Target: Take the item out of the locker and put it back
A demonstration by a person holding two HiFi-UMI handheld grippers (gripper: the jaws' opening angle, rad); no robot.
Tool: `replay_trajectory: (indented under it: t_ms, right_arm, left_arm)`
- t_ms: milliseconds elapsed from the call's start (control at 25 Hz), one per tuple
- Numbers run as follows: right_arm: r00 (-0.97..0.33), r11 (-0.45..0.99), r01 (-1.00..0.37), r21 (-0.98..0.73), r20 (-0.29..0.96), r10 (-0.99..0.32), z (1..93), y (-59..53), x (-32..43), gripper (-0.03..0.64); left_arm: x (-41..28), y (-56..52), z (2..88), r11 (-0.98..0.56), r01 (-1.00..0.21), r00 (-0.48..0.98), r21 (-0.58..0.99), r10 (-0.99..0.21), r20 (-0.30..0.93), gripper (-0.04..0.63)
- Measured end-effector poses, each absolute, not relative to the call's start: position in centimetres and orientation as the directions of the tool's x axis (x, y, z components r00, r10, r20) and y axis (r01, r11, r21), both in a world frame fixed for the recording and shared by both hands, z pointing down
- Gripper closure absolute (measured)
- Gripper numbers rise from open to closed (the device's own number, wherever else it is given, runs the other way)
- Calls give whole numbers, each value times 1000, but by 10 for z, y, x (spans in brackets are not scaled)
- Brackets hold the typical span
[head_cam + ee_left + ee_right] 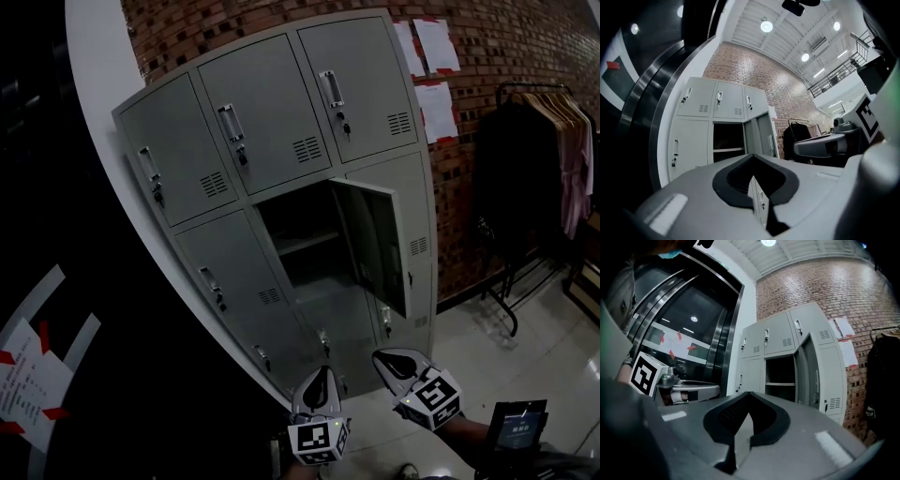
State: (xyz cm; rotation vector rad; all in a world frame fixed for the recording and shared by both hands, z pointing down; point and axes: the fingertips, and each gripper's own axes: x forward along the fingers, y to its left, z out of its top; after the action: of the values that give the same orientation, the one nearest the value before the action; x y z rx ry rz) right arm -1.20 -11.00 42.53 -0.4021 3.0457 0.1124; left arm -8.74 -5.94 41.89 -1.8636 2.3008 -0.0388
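Observation:
A grey locker bank point(272, 122) stands against the brick wall. Its middle compartment point(300, 230) is open, with the door point(375, 244) swung out to the right. Inside it is dark, with one shelf point(305, 242), and I can make out no item there. My left gripper point(319, 380) and right gripper point(389, 359) hang low in front of the lockers, side by side, well short of the opening. Both are shut with nothing between the jaws. The open compartment point(727, 143) shows above the left gripper point(752, 165), and also beyond the right gripper point(749, 404) as a dark opening point(780, 376).
A clothes rack point(544, 159) with hanging garments stands to the right of the lockers. Papers point(431, 75) are taped to the brick wall. A dark glass wall with taped sheets point(28, 366) runs along the left. A small device point(516, 427) sits at the bottom right.

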Motion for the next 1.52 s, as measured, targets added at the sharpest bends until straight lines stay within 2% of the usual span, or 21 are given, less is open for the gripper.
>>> replay_trajectory:
  t_ms: [560, 1160, 1520]
  right_arm:
    - [-976, 976, -209, 63, -72, -204, 423, -211, -91, 627]
    - [-937, 933, -346, 102, -86, -339, 404, -303, -235, 627]
    - [-929, 924, -367, 109, -81, -360, 399, -348, -273, 627]
  left_arm:
    - [-163, -159, 414, 268, -953, -251, -145, -960, -126, 597]
    - [-306, -265, 396, 141, -981, -121, -135, -981, -149, 598]
    - [-344, -318, 392, 123, -985, -104, -119, -982, -158, 598]
